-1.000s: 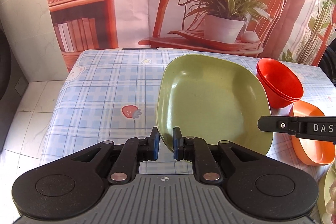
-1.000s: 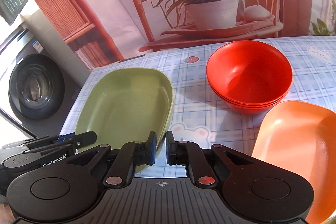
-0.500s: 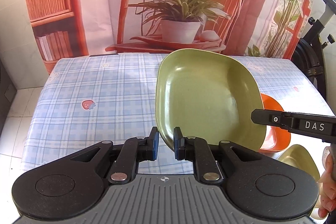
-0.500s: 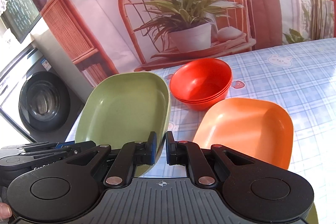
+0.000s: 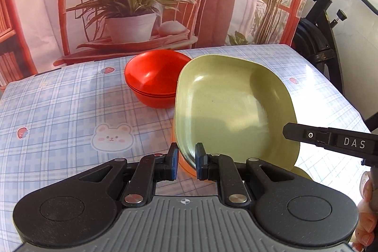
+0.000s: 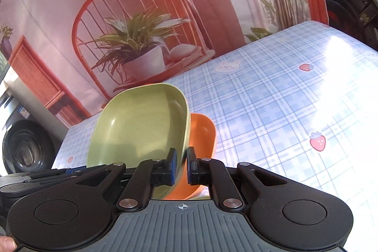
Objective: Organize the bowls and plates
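Green plate (image 5: 234, 108) is held clear of the checked tablecloth (image 5: 66, 110) by both grippers, tilted with its hollow facing the cameras. White letters "DAS" show on the right gripper's (image 6: 181, 163) black finger where it reaches in from the right of the left wrist view. That is the only readable writing. Left gripper (image 5: 186, 163) has its jaws nearly closed, pinching the plate's near rim between blue pads. Right gripper's jaws are likewise almost together, clamped on the plate's right-hand edge. Orange plate (image 6: 204, 134) lies on the tablecloth directly under and behind the green plate, its rim showing past it. Stacked red bowls (image 5: 153, 82) stand on the tablecloth just left of the green plate, apart from it
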`<state>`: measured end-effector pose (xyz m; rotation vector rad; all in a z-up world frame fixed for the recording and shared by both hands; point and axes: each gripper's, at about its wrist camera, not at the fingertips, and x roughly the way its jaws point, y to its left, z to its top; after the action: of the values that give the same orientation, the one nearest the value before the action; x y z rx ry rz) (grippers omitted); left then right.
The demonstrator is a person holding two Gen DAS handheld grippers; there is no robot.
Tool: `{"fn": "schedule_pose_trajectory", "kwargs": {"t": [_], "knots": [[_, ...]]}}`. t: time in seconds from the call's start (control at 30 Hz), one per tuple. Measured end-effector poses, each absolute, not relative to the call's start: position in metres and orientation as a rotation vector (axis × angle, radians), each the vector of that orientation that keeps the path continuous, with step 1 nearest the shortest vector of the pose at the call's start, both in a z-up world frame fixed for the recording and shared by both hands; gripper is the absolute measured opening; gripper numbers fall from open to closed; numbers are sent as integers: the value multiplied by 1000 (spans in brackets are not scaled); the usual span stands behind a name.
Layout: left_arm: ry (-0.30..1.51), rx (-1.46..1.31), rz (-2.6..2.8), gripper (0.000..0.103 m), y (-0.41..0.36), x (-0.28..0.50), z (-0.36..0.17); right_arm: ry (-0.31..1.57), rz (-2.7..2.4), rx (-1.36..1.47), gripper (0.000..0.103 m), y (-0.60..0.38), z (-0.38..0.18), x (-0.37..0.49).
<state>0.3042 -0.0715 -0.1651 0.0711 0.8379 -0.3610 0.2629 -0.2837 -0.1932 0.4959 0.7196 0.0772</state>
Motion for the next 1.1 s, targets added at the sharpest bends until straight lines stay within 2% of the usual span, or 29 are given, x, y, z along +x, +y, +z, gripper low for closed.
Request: {"fn": "schedule_pose_trajectory", "kwargs": {"t": [0.4, 0.87, 1.1], "knots": [[906, 89, -372, 16, -84, 325, -190, 740, 56, 529, 8, -297, -213, 267], [906, 93, -363, 16, -75, 328, -188, 768, 75, 512, 8, -285, -216, 277], [895, 99, -376, 20, -71, 323, -186, 773, 74, 511, 8, -288, -219, 279]]}}
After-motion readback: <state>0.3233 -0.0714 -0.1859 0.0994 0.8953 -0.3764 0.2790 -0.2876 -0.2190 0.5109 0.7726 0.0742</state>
